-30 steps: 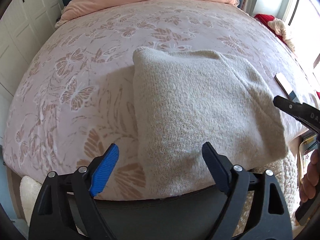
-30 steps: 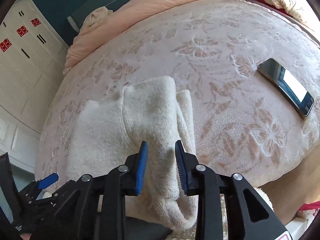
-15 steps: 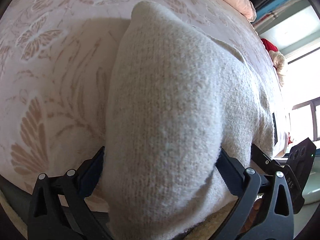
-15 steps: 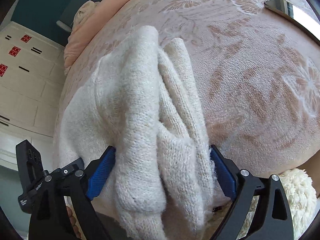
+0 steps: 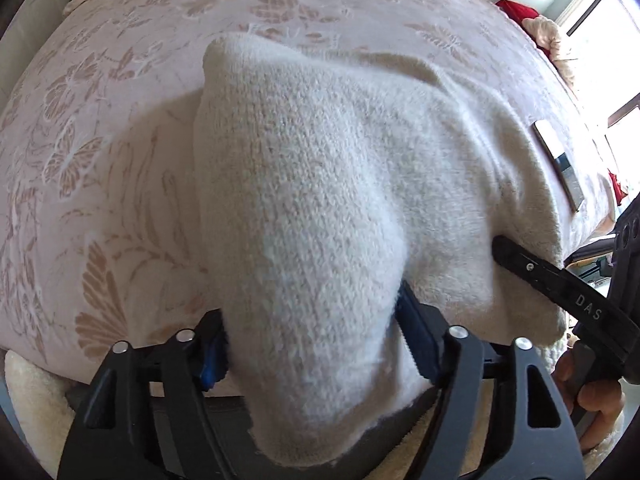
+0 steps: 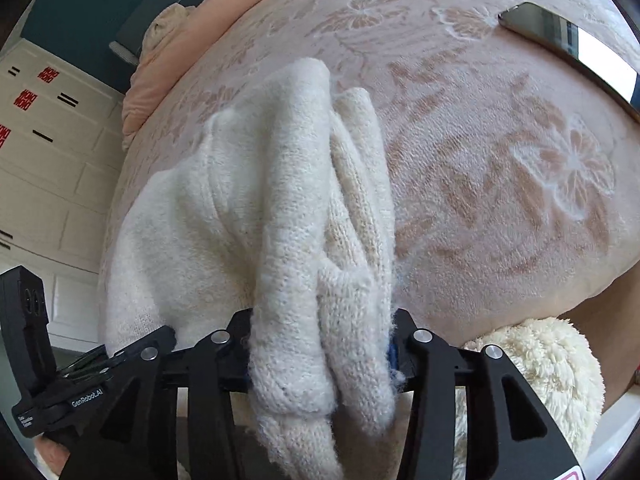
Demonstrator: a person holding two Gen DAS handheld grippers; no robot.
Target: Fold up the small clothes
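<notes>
A cream knitted sweater (image 5: 328,184) lies folded on the pink butterfly-patterned bed, its near edge hanging over the bed's front. My left gripper (image 5: 312,340) is shut on the sweater's near left edge, with the knit bunched between its blue pads. My right gripper (image 6: 320,356) is shut on the near right edge of the sweater (image 6: 280,208), where several thick layers are pinched together. The right gripper also shows at the right of the left wrist view (image 5: 560,280), and the left gripper at the lower left of the right wrist view (image 6: 60,392).
A phone (image 6: 572,44) lies on the bedspread (image 6: 500,160) to the right of the sweater; it also shows in the left wrist view (image 5: 560,164). A peach duvet (image 6: 192,36) is bunched at the bed's far end. White cabinets (image 6: 44,168) stand at left. A fluffy cream rug (image 6: 548,364) lies below the bed edge.
Both grippers closed in on the sweater's near edge and shut on it: the left went from open and clear of it, the right reopened wide half a second ago and then clamped.
</notes>
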